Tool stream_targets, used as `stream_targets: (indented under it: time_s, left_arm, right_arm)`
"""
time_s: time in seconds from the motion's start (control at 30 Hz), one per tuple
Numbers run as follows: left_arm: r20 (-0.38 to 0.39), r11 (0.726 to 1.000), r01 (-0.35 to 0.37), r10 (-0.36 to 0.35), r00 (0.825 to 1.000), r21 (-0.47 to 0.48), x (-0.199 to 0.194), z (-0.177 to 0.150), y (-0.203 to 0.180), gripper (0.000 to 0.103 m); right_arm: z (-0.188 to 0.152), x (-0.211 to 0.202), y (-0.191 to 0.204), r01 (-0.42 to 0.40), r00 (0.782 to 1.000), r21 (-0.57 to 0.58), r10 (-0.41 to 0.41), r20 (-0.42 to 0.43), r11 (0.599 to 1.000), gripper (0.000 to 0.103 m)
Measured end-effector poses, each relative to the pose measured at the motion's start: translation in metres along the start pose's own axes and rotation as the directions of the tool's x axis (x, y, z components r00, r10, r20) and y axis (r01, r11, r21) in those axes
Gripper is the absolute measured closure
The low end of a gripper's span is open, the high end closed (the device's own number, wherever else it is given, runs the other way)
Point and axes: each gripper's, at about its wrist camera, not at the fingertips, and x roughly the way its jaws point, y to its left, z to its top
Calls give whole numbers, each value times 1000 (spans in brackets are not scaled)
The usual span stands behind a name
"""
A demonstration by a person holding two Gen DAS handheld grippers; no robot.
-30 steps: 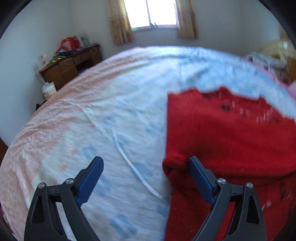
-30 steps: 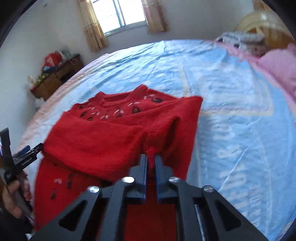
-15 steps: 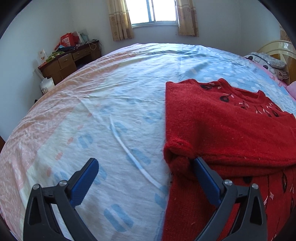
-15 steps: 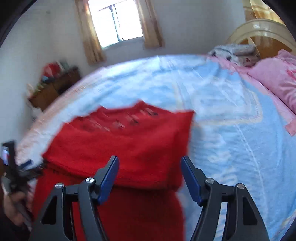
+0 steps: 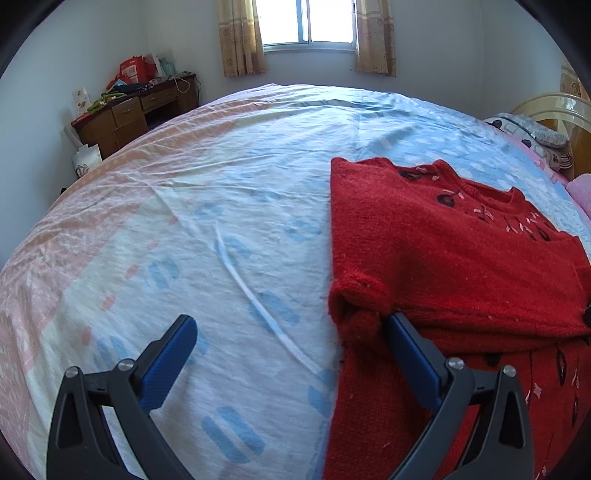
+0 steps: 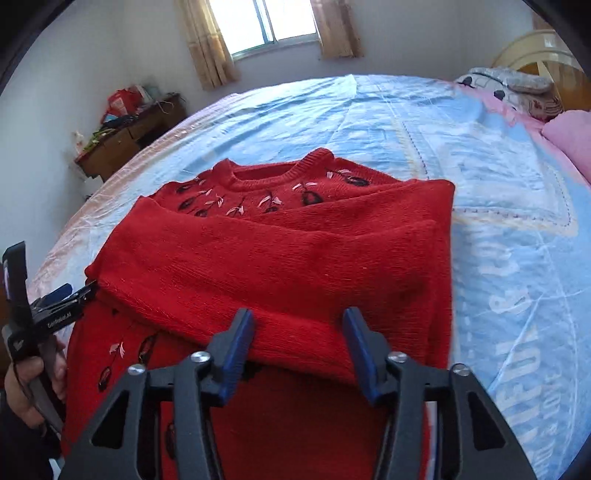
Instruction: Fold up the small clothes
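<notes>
Two grippers sit nearest you, both with fingers spread and gripping nothing: your left gripper [image 5: 291,334] has its right finger touching the bunched cuff, your right gripper [image 6: 298,341] straddles the sleeve fold. One red sweater [image 6: 295,251] lies on the bed sheet [image 5: 207,221], sleeves folded across its front (neckline far side). Beyond: one pink pillow [image 6: 570,136], one cluttered wooden desk [image 5: 136,110], one curtained window [image 5: 306,22].
</notes>
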Motion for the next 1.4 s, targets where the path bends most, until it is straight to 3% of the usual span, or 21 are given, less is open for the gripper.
stream_targets:
  time_s: [0.2, 0.37, 0.67, 0.93, 1.13, 1.4]
  left_arm:
    - [4, 1000, -1, 1, 1000, 3, -4, -1, 0, 0]
    - [-39, 998, 57, -57, 998, 18, -17, -15, 6, 0]
    - [-20, 991, 93, -91, 996, 97, -62, -49, 9, 0]
    - [-29, 976, 182, -179, 983, 122, -98, -69, 8, 0]
    - [-61, 963, 222, -215, 975, 150, -114, -91, 9, 4]
    - [-158, 951, 290, -273, 949, 102, -132, -126, 19, 19]
  right_arm:
    - [-5, 1, 7, 46, 999, -71, -46, 1, 996, 55]
    - [-14, -18, 10, 56, 998, -78, -55, 20, 995, 50]
    - [-59, -49, 20, 28, 999, -88, -31, -28, 996, 43]
    - [-98, -69, 32, 17, 997, -95, -24, -71, 995, 42]
    - [-121, -80, 37, 19, 995, -86, -28, -98, 996, 42]
    - [-146, -95, 41, 15, 991, -82, -25, -128, 996, 42]
